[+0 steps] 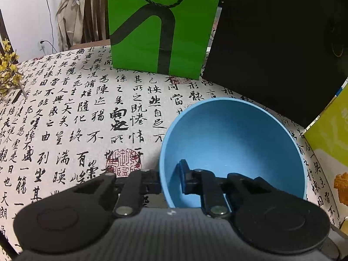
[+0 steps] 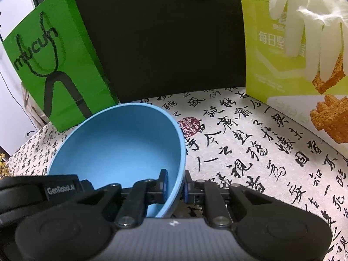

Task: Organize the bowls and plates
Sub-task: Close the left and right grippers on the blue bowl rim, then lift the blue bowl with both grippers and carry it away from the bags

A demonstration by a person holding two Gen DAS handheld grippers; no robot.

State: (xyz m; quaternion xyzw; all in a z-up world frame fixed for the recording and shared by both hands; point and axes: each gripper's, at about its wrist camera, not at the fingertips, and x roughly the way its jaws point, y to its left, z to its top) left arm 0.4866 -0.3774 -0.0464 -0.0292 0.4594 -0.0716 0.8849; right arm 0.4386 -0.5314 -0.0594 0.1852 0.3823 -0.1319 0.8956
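Step in hand: both grippers take hold of the bowl (image 1: 235,143) by its rim, one at each side; in my judgement this is the grasp just before a lift.
Left gripper (image 1: 171,179): jaws narrow, clamped across the bowl's near-left wall, one finger inside and one outside.
Right gripper (image 2: 175,184): jaws narrow, pinching the bowl's near-right wall in the same way, inner pad (image 2: 163,179) against the blue inside.
Bowl: blue, empty, upright or slightly tipped on the cloth (image 1: 76,117) printed with calligraphy; it sits near the green bag (image 1: 161,26) and the black bag (image 1: 278,43), with a yellow-green bag (image 2: 271,50) off to its right.
Contact with cloth: I cannot tell whether the base rests on it or is already clear.
Plates, other bowls: none in view, so the stacking spot is unknown from here.
Next move calls for: raising both hands together and level, so the two grips do not twist the rim against each other.
Risk: a thin wall held by small pads may slip if one hand leads.
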